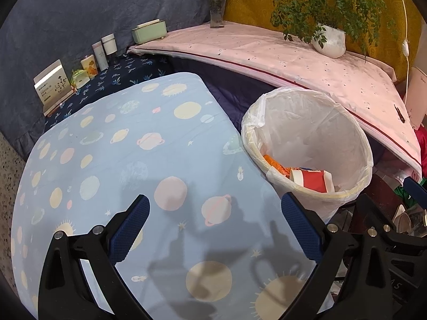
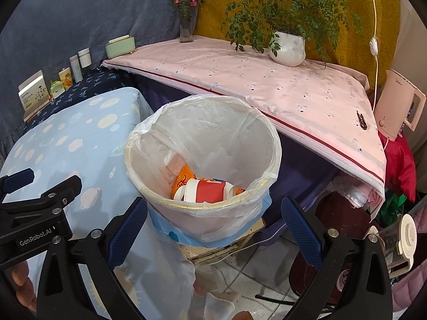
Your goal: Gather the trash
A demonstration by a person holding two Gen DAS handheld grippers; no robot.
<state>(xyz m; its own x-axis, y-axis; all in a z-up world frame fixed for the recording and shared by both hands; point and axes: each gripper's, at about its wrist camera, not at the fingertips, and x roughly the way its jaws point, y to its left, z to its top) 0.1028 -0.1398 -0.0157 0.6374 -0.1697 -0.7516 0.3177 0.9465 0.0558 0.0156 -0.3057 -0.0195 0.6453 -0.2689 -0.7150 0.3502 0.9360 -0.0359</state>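
A white bin lined with a clear plastic bag stands right of the blue planet-print table. Inside it lie a red and white paper cup and an orange wrapper. My left gripper is open and empty above the table's near part, left of the bin. My right gripper is open and empty just in front of the bin, above its near rim. The cup and the orange wrapper show inside.
A pink-covered table behind the bin holds a potted plant and a flower vase. Boxes and bottles line the dark cloth at the back left. A pink appliance, chair and clutter crowd the right.
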